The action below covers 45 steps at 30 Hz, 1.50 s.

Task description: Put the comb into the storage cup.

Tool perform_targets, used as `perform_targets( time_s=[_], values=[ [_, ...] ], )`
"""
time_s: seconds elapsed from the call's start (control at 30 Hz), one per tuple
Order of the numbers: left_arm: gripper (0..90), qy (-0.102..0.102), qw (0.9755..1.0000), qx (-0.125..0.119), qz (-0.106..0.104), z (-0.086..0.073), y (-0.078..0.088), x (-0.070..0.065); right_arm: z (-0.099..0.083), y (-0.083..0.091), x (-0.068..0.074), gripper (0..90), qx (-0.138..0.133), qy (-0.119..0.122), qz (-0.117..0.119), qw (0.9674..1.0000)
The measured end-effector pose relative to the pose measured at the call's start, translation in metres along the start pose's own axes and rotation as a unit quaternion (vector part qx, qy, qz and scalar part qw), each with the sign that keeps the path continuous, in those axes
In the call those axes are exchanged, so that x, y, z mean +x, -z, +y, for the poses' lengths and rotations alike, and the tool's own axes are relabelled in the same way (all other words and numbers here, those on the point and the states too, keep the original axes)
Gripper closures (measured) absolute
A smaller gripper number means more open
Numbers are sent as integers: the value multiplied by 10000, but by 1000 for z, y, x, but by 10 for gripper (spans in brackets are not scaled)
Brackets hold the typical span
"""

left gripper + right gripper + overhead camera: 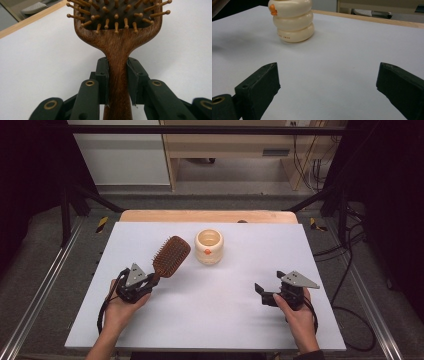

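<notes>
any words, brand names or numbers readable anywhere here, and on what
Nothing reads clearly.
Cream ringed cup: a small dark print low on its bottom ring, too small and blurred to read.
Wooden hairbrush, held in the left hand-held gripper: no text visible.
White table: no text visible.

Cream ribbed cup (pixel 209 247) stands mid-table, sole upright obstacle, just beside hairbrush (pixel 171 256) head. Bare table (pixel 225 295) between right gripper (pixel 267 287) and cup; passage free.
</notes>
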<state>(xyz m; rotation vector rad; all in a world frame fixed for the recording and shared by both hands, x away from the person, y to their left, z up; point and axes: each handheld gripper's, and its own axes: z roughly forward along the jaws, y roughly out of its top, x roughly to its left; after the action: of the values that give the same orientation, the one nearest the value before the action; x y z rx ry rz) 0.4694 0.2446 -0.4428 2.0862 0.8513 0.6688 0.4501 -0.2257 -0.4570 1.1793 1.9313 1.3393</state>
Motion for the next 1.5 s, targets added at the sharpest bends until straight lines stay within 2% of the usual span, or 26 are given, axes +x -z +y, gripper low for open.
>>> perform_targets(
  time_s=[0.2,0.43,0.9,1.1,1.2,1.3,1.5],
  values=[
    [724,-43,9998,-193,59,0,2,-5,1,-1,1,52,4,-9,-1,10000],
    [724,12,9992,-399,70,2,4,-10,3,0,3,52,-82,-18,27,10000],
    [724,233,9966,-788,83,5,9,-15,7,3,6,52,-302,-197,89,9993],
    [724,272,9956,-888,88,4,12,-15,12,6,12,50,-453,-237,112,9986],
    [724,243,9952,-943,117,4,14,-14,15,4,16,49,-453,-199,176,9986],
    [724,296,9943,-1023,93,3,16,-13,16,1,21,56,-395,-174,247,9988],
    [724,362,9925,-1162,82,4,19,-14,22,-2,28,59,-394,-314,217,9985]
  ],
)
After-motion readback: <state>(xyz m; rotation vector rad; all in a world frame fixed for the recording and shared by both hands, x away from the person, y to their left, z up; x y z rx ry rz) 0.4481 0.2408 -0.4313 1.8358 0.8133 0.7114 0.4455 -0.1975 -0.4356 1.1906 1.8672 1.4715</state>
